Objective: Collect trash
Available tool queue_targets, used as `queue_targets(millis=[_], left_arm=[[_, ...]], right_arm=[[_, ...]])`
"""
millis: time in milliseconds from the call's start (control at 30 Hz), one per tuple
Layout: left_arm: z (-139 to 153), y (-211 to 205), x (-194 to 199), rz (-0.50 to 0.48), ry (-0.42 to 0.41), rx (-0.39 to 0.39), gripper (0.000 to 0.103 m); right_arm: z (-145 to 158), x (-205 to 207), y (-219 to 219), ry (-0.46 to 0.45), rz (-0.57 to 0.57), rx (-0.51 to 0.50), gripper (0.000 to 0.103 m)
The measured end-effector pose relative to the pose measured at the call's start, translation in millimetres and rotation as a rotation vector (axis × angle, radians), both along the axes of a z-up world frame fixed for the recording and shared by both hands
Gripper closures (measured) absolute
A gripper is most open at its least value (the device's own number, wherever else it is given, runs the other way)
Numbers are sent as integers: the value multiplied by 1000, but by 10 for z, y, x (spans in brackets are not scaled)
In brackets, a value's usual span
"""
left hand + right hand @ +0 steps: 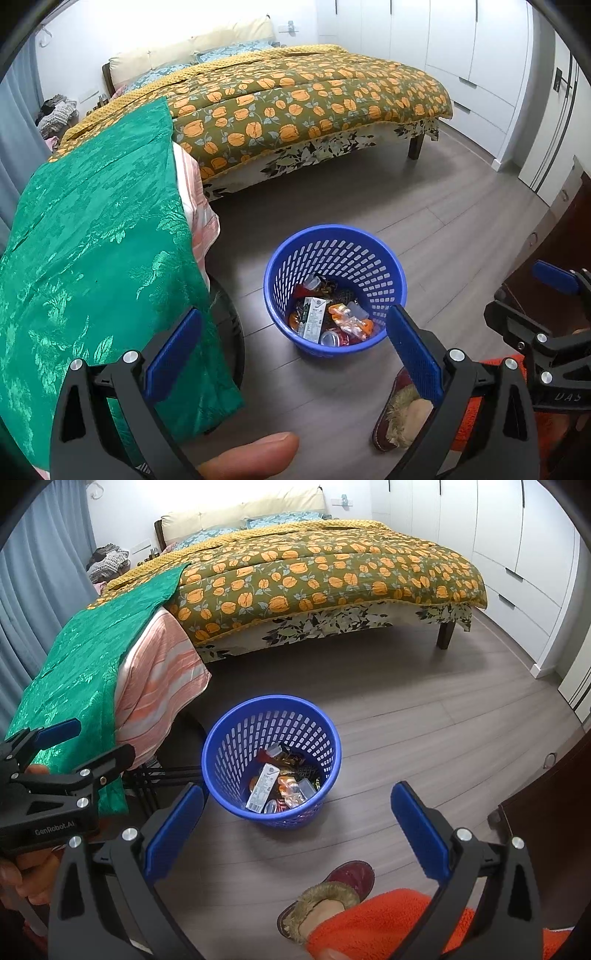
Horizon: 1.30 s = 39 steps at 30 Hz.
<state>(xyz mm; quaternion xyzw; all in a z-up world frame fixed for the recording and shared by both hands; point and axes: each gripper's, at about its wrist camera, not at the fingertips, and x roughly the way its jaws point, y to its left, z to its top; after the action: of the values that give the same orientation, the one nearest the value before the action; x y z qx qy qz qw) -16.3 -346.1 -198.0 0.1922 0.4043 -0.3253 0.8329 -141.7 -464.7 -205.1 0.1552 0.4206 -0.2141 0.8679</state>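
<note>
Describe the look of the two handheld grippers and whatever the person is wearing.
Both grippers are black plastic frames with silver rivets and two flat blue textured pads each: the left gripper and the right gripper match. The left one's body, seen from the right wrist camera, carries pale "GenRobot.AI" lettering. The person wears a fuzzy orange garment and a dark red slipper with a tan furry cuff.

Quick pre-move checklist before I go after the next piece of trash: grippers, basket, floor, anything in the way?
1. Left gripper open and holding nothing: ok.
2. Right gripper open and holding nothing: ok.
3. Blue basket upright on the floor, with room above the trash: ok.
4. Loose trash on the visible floor: none seen; next target cannot tell.
5. Slippered foot near the basket, watch the path: not ok.
</note>
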Motion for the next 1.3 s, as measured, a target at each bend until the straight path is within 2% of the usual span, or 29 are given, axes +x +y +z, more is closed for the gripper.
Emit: queue_targets(millis=[1300], left_arm=[[-101,8,1,-9,10,23,5]], right_arm=[[-26,8,39,8,14,-3,5]])
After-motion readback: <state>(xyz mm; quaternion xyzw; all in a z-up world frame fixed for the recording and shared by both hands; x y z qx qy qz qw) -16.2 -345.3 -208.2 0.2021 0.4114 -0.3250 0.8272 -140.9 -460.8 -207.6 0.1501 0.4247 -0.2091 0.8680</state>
